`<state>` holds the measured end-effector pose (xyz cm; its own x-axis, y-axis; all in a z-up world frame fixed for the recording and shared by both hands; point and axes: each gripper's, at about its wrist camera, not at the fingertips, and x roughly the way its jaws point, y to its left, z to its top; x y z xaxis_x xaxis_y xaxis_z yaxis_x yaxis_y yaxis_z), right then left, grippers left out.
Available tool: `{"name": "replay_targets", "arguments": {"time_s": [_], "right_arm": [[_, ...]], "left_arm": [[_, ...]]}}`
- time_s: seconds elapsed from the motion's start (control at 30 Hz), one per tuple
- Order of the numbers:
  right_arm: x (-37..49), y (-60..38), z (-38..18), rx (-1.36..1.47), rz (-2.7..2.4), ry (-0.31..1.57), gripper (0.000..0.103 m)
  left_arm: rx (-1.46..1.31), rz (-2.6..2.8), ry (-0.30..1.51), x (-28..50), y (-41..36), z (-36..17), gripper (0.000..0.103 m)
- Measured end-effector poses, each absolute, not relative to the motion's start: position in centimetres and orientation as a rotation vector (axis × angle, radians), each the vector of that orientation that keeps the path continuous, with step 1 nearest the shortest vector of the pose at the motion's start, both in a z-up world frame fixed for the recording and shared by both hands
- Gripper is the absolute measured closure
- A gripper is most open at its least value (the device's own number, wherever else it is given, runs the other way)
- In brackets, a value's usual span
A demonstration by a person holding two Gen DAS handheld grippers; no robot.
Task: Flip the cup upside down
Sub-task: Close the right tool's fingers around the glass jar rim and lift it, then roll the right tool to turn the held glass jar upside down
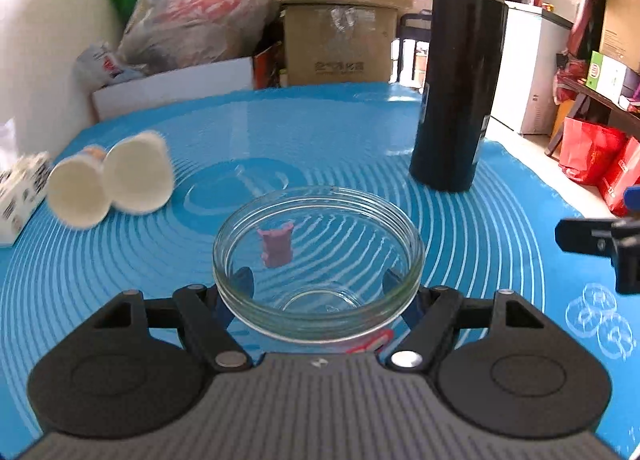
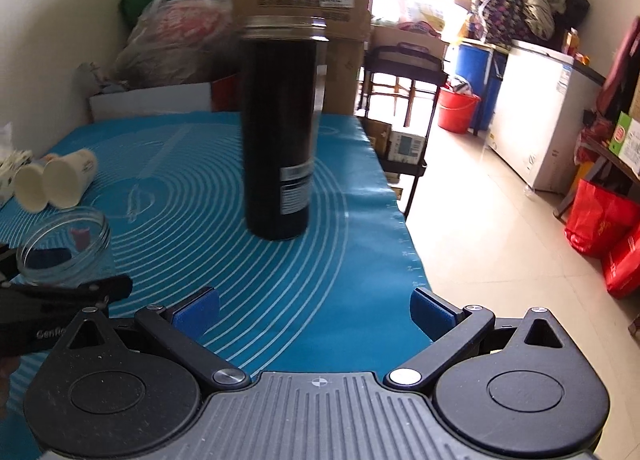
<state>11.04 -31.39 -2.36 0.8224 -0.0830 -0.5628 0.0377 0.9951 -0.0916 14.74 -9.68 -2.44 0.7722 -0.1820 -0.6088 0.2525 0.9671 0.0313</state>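
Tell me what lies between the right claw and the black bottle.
Only bare blue mat lies between the right claw and black bottle, shown in the right wrist view.

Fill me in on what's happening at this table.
A person holds two grippers over a blue mat. The left hand-held gripper grips a small glass cup, its mouth turned toward the camera. The right hand-held gripper is open and empty, facing a tall black bottle. Two paper cups lie on their sides.

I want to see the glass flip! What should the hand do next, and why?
Probably lift the glass cup slightly. The left gripper has its fingers on both sides of it, and it looks mouth-up low over the blue mat, leaving little room to turn.
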Motion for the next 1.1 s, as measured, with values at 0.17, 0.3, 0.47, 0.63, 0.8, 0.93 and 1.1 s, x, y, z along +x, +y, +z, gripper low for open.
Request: {"name": "replay_targets", "arguments": {"time_s": [0.17,0.3,0.47,0.63,0.8,0.93,1.1], "right_arm": [[10.4,-29.8,-2.1,-0.112,-0.034,0.6,0.0],[10.5,-28.7,-2.3,-0.115,-0.024,0.613,0.0],[10.5,-27.7,-2.6,-0.153,-0.027,0.623,0.0],[10.4,-27.0,-2.4,-0.195,-0.036,0.634,0.0],[10.3,-26.2,-2.0,-0.25,-0.046,0.636,0.0],[10.0,-24.7,-1.4,-0.32,-0.041,0.625,0.0],[9.0,-22.2,-0.3,-0.419,-0.049,0.594,0.0]], "left_arm": [[0.1,-0.214,0.661,13.9,-8.7,-2.9,0.026],[0.095,-0.221,0.662,13.3,-8.4,-3.5,0.026],[0.107,-0.225,0.646,12.9,-8.4,-3.7,0.026],[0.076,-0.18,0.631,12.5,-8.1,-3.3,0.006],[0.064,-0.213,0.639,12.0,-7.3,-2.6,0.006],[0.057,-0.253,0.638,10.8,-6.3,-1.9,0.007],[0.05,-0.289,0.643,9.5,-5.2,-1.1,0.006]]}}
